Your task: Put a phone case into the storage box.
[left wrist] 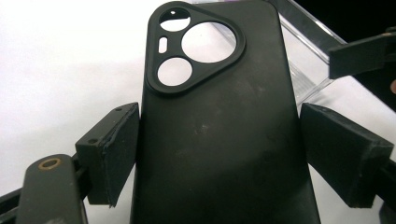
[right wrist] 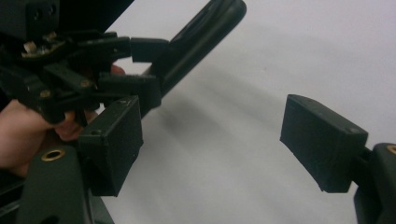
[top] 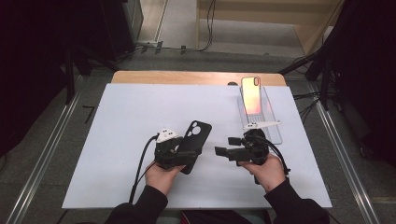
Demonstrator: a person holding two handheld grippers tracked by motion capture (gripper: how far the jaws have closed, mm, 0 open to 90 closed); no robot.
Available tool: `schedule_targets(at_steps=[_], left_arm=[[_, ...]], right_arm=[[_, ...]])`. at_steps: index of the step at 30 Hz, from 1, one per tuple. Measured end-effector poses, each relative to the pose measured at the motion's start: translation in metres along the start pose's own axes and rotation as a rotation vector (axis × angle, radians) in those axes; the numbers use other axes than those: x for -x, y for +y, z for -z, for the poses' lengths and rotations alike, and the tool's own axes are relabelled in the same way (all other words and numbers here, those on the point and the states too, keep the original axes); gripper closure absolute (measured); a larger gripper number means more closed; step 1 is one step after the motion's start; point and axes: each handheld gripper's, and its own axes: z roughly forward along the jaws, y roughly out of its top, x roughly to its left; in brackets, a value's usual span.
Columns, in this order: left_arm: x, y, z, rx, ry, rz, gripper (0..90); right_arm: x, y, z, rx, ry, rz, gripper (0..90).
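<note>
The white board is bare on its left side and along the front, so a hand can slide there with nothing in the way. At the back right a clear stand with a shiny phone on it blocks that corner. In the middle, the black phone case fills the left gripper, and the right gripper sits close beside it with only a small gap between.

Black phone case, camera cutouts up, back facing up, tilted
</note>
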Motion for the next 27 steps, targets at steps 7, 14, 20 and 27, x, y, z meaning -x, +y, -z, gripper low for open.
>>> schedule_targets(at_steps=[7, 14, 20, 27], left_arm=[[0.010, -0.008, -0.004, 0.033, 0.003, 0.003, 15.4], [0.018, -0.016, -0.006, 0.079, 0.019, -0.015, 15.3], [0.027, -0.021, -0.005, 0.141, 0.055, -0.067, 15.3], [0.035, -0.026, -0.003, 0.197, 0.077, -0.103, 15.3]], right_arm=[[0.001, 0.007, -0.006, 0.007, 0.002, -0.043, 19.2], [0.002, 0.012, -0.014, 0.012, -0.001, -0.056, 19.2], [0.000, 0.019, -0.019, 0.038, 0.015, -0.072, 19.6], [-0.001, 0.023, -0.026, 0.058, 0.030, -0.091, 20.4]])
